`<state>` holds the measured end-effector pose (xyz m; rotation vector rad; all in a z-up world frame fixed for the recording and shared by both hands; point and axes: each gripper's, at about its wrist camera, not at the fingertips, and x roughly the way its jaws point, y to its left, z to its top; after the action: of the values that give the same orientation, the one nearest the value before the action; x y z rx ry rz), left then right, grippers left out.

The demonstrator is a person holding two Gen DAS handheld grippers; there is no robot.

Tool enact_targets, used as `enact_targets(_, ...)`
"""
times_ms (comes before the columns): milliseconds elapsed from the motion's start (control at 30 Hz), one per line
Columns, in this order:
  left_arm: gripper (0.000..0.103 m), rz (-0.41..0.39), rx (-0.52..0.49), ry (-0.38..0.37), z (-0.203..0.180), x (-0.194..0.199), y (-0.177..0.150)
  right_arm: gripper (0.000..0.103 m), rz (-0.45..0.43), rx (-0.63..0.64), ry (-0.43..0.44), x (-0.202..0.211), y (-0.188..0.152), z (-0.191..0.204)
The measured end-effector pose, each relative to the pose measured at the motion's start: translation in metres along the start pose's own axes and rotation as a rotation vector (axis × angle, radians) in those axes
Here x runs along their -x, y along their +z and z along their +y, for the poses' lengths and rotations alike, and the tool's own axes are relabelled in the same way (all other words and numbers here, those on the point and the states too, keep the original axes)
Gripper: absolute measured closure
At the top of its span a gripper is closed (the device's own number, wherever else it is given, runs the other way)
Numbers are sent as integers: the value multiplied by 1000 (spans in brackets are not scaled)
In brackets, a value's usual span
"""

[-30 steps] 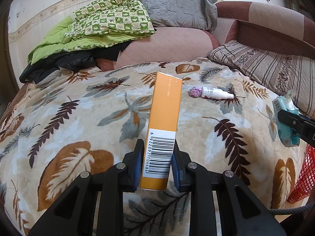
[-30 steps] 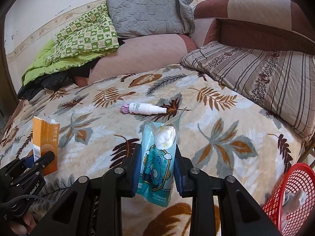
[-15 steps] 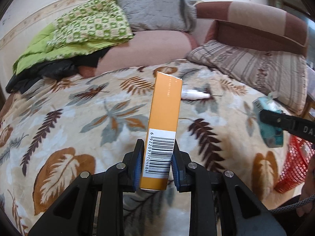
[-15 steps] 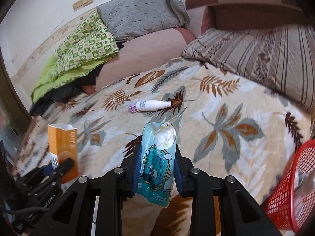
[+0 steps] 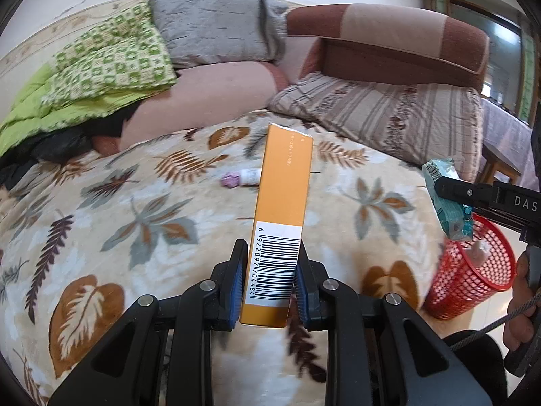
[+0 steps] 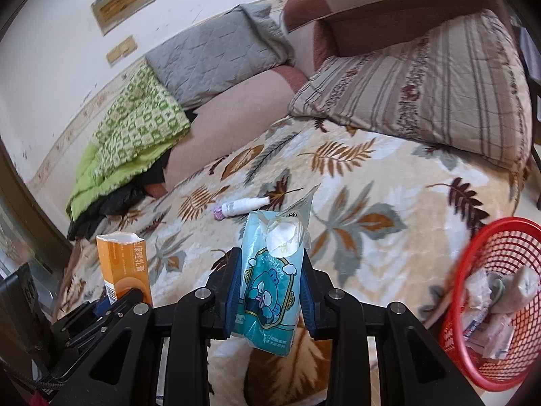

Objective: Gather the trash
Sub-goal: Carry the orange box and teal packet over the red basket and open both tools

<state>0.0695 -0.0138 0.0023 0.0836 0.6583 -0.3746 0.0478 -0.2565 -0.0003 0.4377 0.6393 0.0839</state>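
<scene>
Clamping an upright orange box (image 5: 280,216) by its barcode end, the left gripper (image 5: 270,284) hangs above the leaf-print blanket (image 5: 101,223). The right gripper (image 6: 268,291) squeezes a blue tissue pack (image 6: 270,280) near the red basket (image 6: 487,308), which holds wrappers. A small white bottle (image 6: 243,205) lies on the blanket.

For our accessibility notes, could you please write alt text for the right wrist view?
The right gripper holds a teal tissue pack above a leaf-patterned blanket, with a red basket of trash at right.
</scene>
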Motion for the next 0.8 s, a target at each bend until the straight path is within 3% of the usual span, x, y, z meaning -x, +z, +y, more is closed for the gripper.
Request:
enact_targets(300,78,-3,-135,-146,-67,9,31,69,-66,-93,-48,62,1,-62)
enact_targets(533,78,97,-205,-382,-152,-11,53,67,-153,-246,-159,118,2,-147)
enact_targets(800,78,203,-282,-539,-254,-41,51,66,-191,-377,-241,149,-5,-218)
